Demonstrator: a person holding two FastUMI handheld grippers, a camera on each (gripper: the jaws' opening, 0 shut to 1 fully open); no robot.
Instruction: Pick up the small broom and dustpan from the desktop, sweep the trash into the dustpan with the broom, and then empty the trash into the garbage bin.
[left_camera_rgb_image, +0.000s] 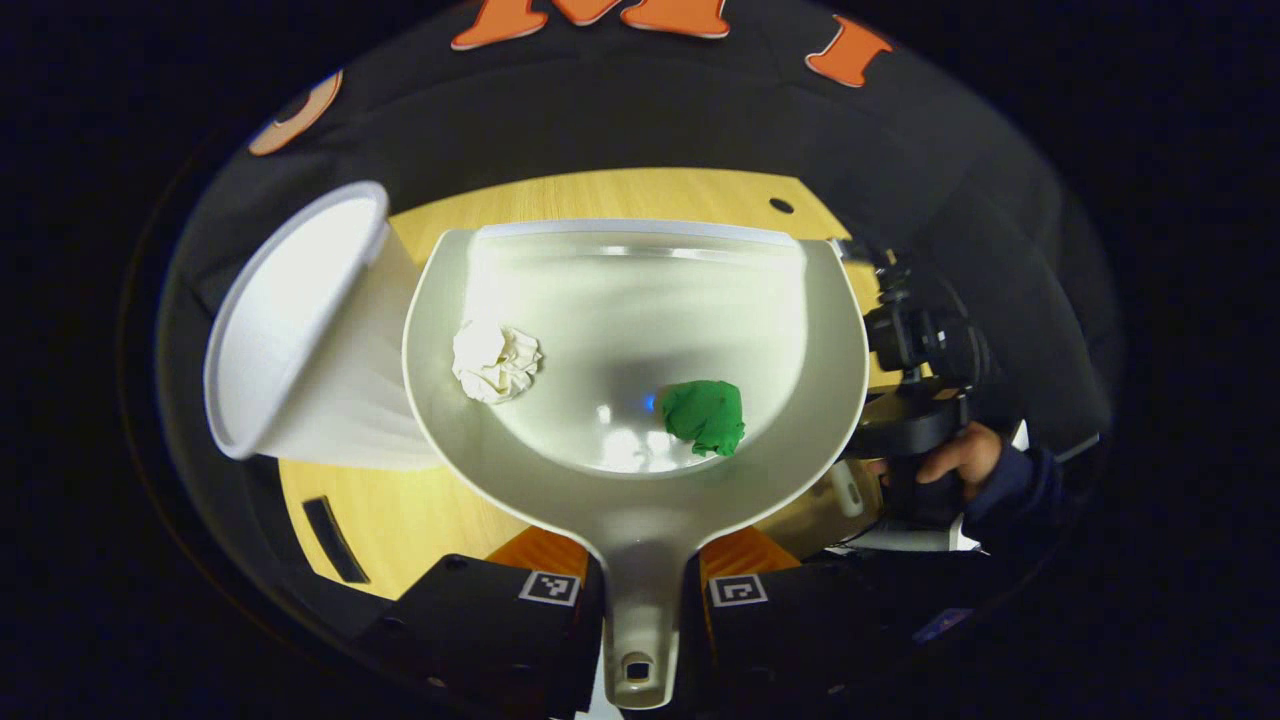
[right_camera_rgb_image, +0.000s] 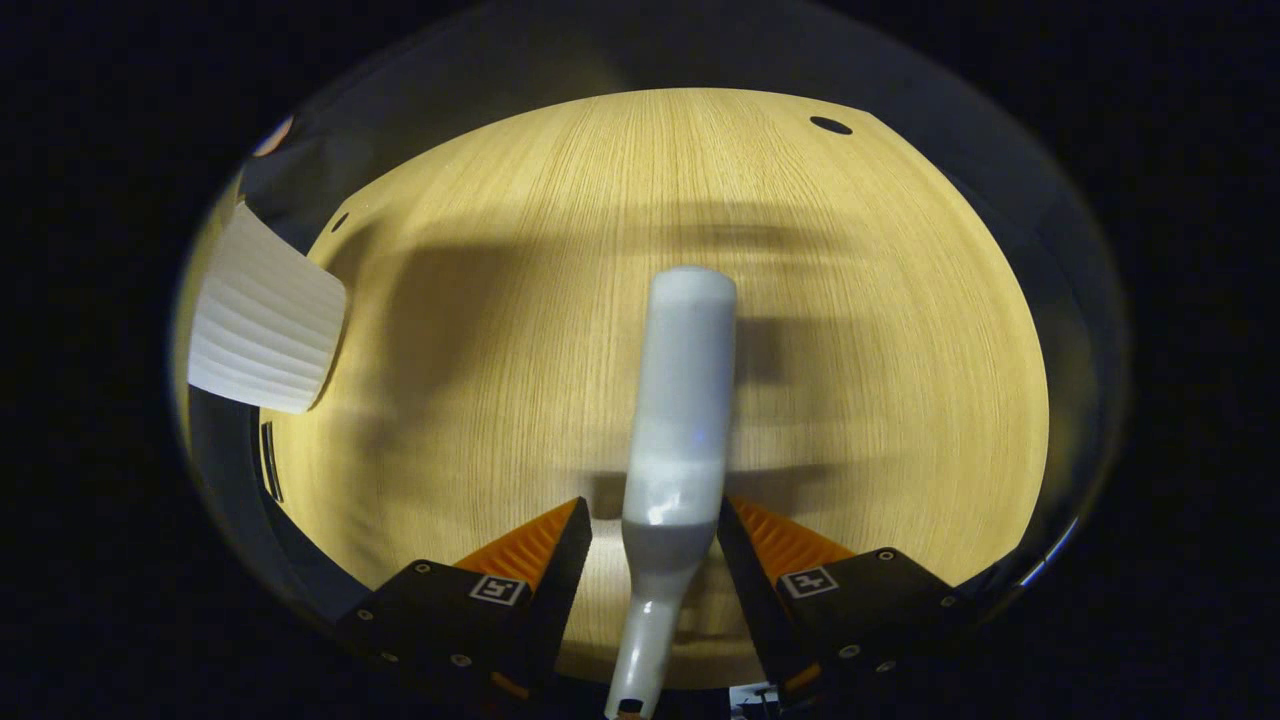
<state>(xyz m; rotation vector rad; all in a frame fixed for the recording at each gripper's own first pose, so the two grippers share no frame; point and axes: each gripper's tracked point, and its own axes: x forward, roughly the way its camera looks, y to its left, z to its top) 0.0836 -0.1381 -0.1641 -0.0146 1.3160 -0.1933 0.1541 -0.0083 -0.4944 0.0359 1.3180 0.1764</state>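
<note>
No readable text, labels or numbers.

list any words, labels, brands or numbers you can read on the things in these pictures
None can be read.
Square black-and-white marker patterns on the left tongs' fingers: coded tags, no letters.
The same kind of tags on the right tongs' fingers: no letters.
Pale grey plastic dustpan, white ribbed bin, grey broom handle: no print visible.
</note>
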